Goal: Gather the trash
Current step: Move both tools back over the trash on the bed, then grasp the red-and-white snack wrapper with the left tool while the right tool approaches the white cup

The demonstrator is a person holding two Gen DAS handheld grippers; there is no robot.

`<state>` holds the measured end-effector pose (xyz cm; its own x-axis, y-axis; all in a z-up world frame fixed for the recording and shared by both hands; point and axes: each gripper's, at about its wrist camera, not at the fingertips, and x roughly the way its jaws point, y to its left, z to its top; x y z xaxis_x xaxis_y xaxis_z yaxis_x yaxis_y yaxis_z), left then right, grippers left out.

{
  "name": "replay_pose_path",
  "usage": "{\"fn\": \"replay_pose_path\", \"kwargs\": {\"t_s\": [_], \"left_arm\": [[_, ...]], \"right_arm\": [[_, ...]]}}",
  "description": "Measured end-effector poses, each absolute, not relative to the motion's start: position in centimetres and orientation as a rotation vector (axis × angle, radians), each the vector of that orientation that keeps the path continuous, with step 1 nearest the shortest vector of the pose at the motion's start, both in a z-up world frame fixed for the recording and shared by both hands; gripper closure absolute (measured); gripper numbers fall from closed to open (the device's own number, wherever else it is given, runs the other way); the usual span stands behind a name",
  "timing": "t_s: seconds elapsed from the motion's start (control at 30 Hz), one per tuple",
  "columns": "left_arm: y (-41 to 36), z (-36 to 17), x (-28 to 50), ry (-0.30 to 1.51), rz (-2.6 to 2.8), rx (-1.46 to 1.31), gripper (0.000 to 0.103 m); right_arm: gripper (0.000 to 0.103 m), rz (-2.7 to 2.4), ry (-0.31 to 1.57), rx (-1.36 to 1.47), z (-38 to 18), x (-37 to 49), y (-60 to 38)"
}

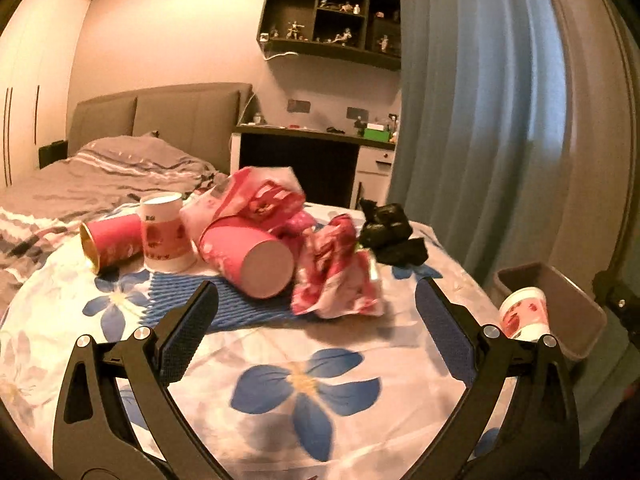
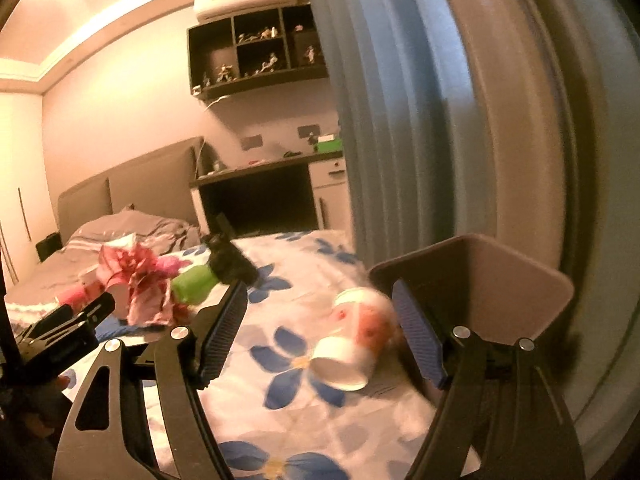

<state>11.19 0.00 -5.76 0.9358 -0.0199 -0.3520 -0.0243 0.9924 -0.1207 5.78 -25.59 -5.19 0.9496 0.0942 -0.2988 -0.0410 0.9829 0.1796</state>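
On the flowered sheet (image 1: 280,364) between my right gripper's (image 2: 320,326) spread fingers, a white cup (image 2: 352,340) lies on its side, blurred. Its long axis runs from near-left to far-right, one round end toward the camera and the far end close to the bin (image 2: 520,292). Neither blue pad touches it as far as I can see; the right pad sits just beside it. The bin stands at the bed's right edge, open mouth tipped toward me, against the curtain (image 2: 400,120).

My left gripper (image 1: 316,308) also has its fingers apart and holds nothing. Ahead of it the trash is heaped: a pink cup (image 1: 248,260) on its side, flat base pointing at the camera; a crumpled wrapper (image 1: 340,280) just right of it; a black bag (image 1: 388,232) behind that. Farther left a second pink cup (image 1: 110,242) lies with its gold-lined mouth facing left, touching an upright white cup (image 1: 164,232). In this view the fallen cup (image 1: 522,312) shows at the bin's (image 1: 560,300) front edge.

From the right wrist, a green bottle (image 2: 196,282) lies beside the black bag (image 2: 232,262).
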Motion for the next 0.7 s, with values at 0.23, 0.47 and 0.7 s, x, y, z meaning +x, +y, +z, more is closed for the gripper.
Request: {"fn": "replay_pose_path", "kwargs": {"t_s": [0.23, 0.47, 0.7], "left_arm": [[0.0, -6.8, 13.4, 0.417, -0.095, -0.138, 0.021], [-0.1, -8.1, 17.2, 0.552, -0.177, -0.216, 0.042], [0.0, -9.1, 19.1, 0.634, -0.195, -0.252, 0.06]], "right_arm": [[0.029, 0.07, 0.329, 0.175, -5.4, 6.6, -24.6], [0.029, 0.054, 0.341, 0.169, -5.8, 6.9, -25.1], [0.029, 0.047, 0.358, 0.174, -6.5, 7.2, -25.9]]}}
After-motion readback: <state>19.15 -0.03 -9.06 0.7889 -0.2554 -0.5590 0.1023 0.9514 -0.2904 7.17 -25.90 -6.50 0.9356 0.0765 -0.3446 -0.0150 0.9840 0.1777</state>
